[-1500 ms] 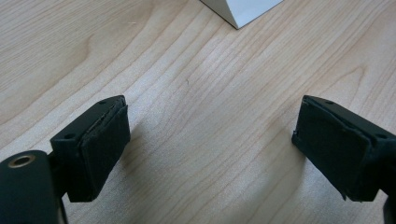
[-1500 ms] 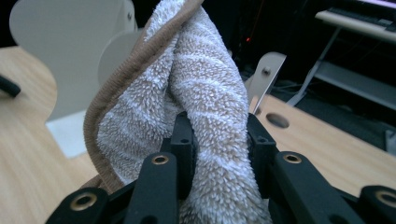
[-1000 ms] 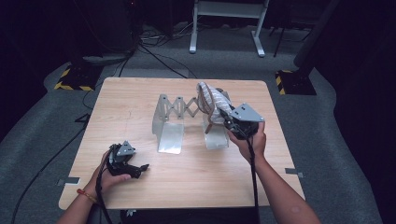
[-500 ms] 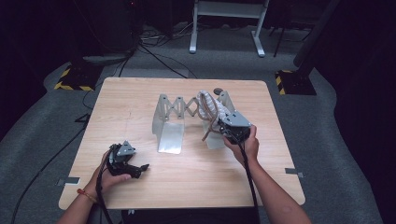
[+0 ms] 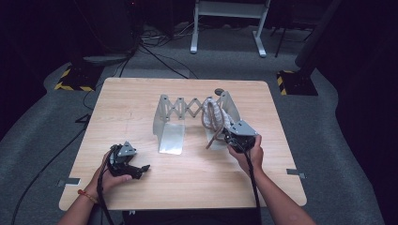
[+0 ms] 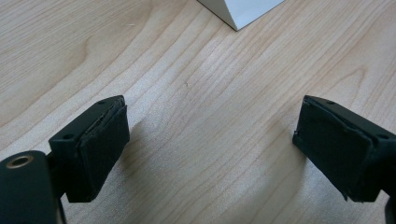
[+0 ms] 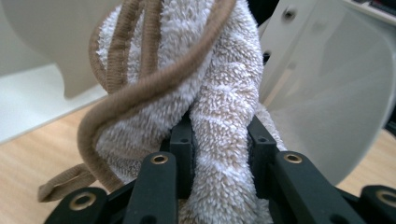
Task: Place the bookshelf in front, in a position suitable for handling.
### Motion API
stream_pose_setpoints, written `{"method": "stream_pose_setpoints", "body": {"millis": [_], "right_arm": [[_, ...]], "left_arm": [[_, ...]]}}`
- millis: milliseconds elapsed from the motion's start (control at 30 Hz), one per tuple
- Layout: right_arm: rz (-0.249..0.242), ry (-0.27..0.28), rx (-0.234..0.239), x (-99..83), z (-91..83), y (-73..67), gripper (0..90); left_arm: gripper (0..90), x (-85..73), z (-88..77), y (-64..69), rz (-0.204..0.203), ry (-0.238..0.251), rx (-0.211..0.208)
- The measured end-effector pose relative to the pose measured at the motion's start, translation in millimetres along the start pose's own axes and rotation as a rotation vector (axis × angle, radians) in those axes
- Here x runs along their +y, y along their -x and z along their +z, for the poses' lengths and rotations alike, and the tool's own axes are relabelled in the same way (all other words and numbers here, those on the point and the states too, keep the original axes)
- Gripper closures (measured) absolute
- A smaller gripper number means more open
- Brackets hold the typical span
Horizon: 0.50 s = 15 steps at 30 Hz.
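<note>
Wooden table (image 5: 141, 108): expanding rack (image 5: 185, 110) behind towel (image 5: 217, 116).

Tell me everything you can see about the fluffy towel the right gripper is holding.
The fluffy white towel with brown cord edging looks like thick terry cloth, bunched into upright folds, with a loose brown loop trailing down at one side. The right gripper is shut on a fold of it. In the high view it hangs over the right end of the grey metal accordion rack on the light wooden table, its lower end at the rack's right base plate.
</note>
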State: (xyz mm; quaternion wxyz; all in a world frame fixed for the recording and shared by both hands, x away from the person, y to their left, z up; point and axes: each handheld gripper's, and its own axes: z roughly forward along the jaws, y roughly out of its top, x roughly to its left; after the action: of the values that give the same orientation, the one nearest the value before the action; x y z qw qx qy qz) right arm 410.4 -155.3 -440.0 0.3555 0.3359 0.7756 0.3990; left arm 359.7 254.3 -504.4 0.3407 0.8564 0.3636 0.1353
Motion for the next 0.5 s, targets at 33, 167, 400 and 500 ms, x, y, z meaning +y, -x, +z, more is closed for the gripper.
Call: {"method": "stream_pose_setpoints", "body": {"millis": [33,167,400,500], "right_arm": [[0.001,-0.008,0.007,-3.4,1.3,-0.5,70.5],[0.03,-0.041,0.033,-12.4,7.5,-1.5,70.4],[0.057,-0.118,0.084,-26.6,23.0,-7.7,70.4],[0.063,-0.16,0.108,-31.1,29.2,-10.8,70.4]], "left_arm": [[10.5,0.0,0.0,0.1,-0.001,0.0,0.0],[10.5,0.0,0.0,0.1,-0.001,0.0,0.001],[10.5,0.0,0.1,0.2,-0.002,0.001,0.001],[10.5,0.0,0.1,0.2,-0.001,0.0,0.001]]}}
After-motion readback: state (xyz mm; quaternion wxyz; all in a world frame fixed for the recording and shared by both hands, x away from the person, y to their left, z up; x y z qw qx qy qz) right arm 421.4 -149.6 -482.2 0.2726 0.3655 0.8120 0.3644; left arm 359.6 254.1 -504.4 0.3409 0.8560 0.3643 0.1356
